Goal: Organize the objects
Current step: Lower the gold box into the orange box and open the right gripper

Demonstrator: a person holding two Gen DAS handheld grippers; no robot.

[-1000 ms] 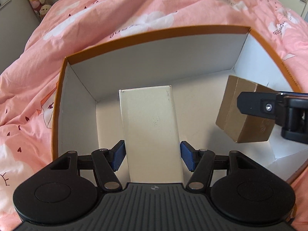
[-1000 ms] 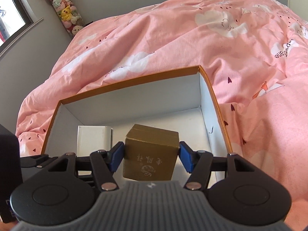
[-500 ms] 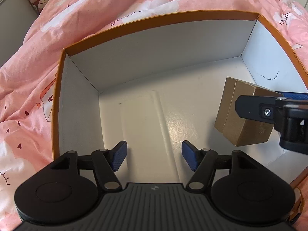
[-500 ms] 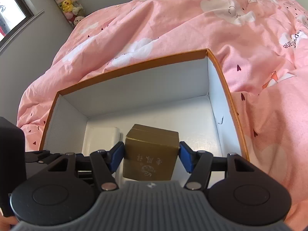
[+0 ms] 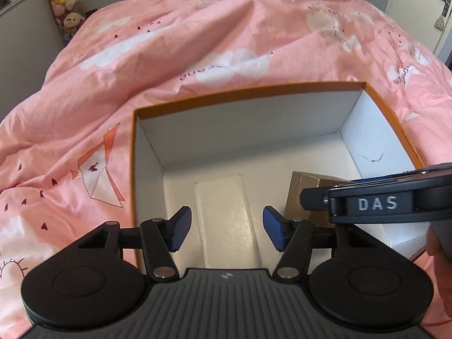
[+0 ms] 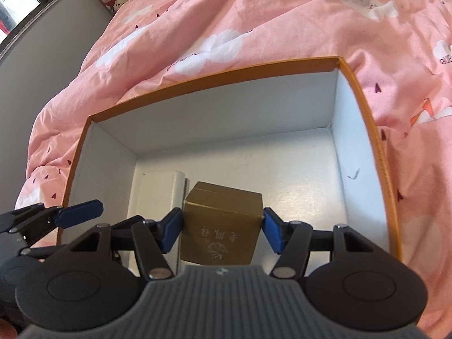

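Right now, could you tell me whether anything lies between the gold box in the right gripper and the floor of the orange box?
Nothing visible does. The gold box hangs over bare floor of the orange box; the white box lies flat just to its left.

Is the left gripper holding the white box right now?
No, the left gripper is open above the white box lying flat in the orange-rimmed carton.

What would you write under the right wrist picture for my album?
Right tongs lower a gold box into the orange-rimmed box, beside a white box.
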